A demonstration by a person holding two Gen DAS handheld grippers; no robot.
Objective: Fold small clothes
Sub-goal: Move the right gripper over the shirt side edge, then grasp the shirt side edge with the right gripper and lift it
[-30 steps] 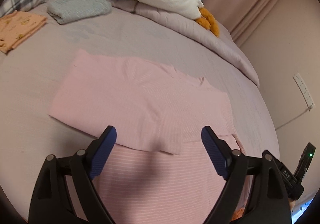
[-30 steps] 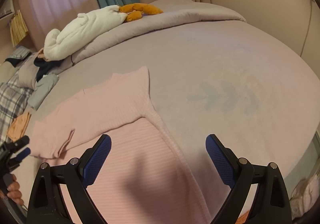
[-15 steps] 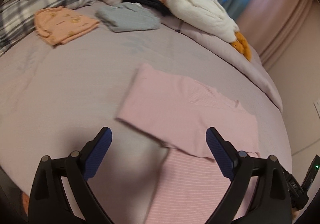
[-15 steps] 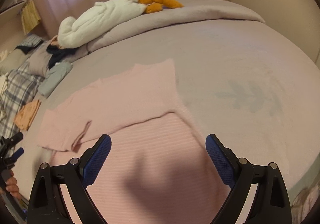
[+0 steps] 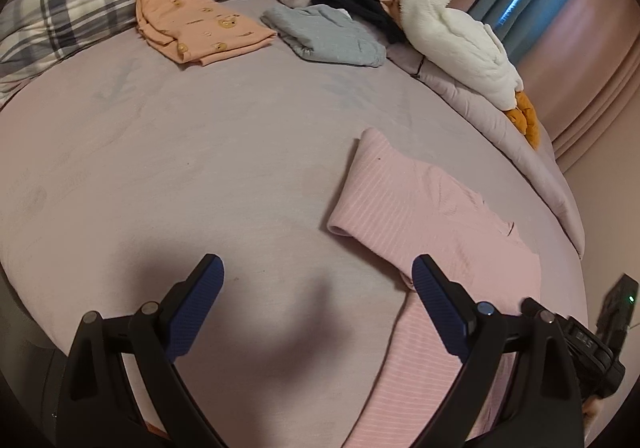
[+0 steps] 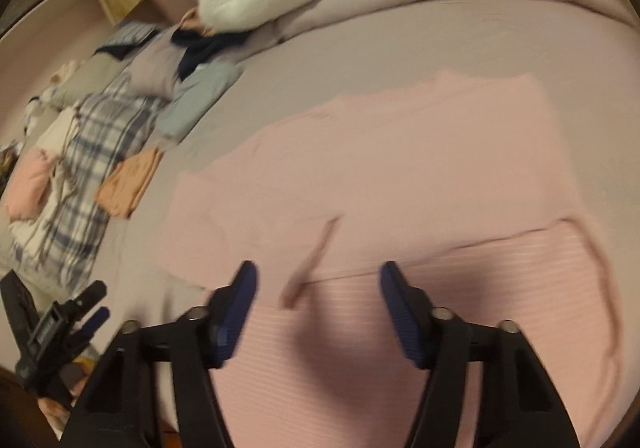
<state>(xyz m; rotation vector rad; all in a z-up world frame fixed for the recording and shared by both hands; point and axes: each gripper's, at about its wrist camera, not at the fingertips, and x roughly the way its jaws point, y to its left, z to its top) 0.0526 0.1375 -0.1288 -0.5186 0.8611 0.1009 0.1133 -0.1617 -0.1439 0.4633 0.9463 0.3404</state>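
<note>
Right hand-held gripper narrower now, blurred.

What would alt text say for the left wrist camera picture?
A partly folded pink garment lies on a mauve bed, just ahead of the left gripper with its jaws open. Further back lie a folded orange garment and a folded grey-blue one.

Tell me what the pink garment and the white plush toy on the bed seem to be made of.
Pink garment: looks like a soft ribbed knit, matte; fine parallel ribs and pale stripes show, and it drapes limply. Possibly cotton, cannot confirm.
White plush toy: fluffy pile fabric, likely synthetic fleece; fuzzy outline, puffy stuffed shape, no sheen.
</note>
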